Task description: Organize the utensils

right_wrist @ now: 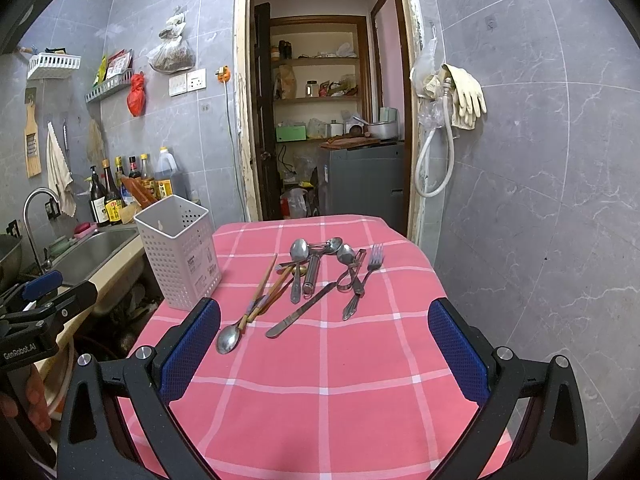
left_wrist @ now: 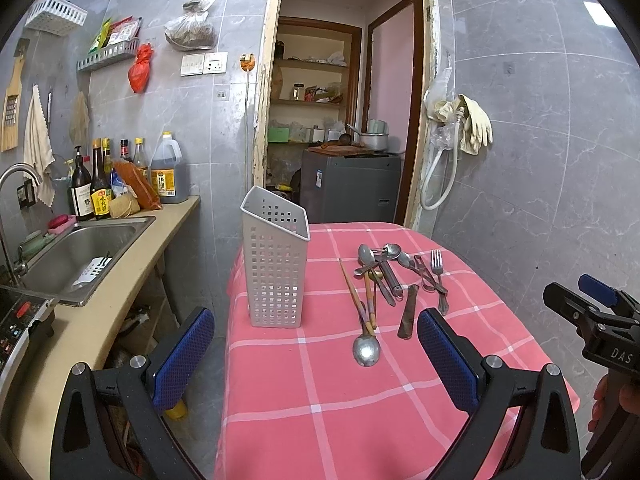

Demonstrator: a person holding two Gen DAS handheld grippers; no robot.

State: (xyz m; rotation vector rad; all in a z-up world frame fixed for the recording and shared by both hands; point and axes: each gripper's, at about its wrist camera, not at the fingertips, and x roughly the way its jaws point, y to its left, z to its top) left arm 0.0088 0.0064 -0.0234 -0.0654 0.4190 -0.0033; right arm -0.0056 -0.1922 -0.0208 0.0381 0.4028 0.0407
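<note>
A white perforated utensil holder point(left_wrist: 276, 264) stands upright and empty on the pink checked tablecloth point(left_wrist: 320, 400), at the table's left side; it also shows in the right wrist view point(right_wrist: 178, 252). A pile of utensils lies to its right: spoons point(right_wrist: 299, 250), a fork point(right_wrist: 366, 280), a knife point(right_wrist: 300, 310), chopsticks point(right_wrist: 262, 288) and a long spoon point(right_wrist: 229, 338). The long spoon also shows in the left wrist view point(left_wrist: 366, 350). My left gripper point(left_wrist: 316, 344) is open and empty, above the table's near part. My right gripper point(right_wrist: 324, 336) is open and empty, just short of the pile.
A steel sink point(left_wrist: 76, 252) and counter with sauce bottles point(left_wrist: 100, 188) lie left of the table. A doorway point(right_wrist: 324, 120) with shelves and a grey appliance is behind. Tiled wall with hung gloves point(right_wrist: 464, 96) stands to the right. The right gripper shows at the left view's edge point(left_wrist: 592, 312).
</note>
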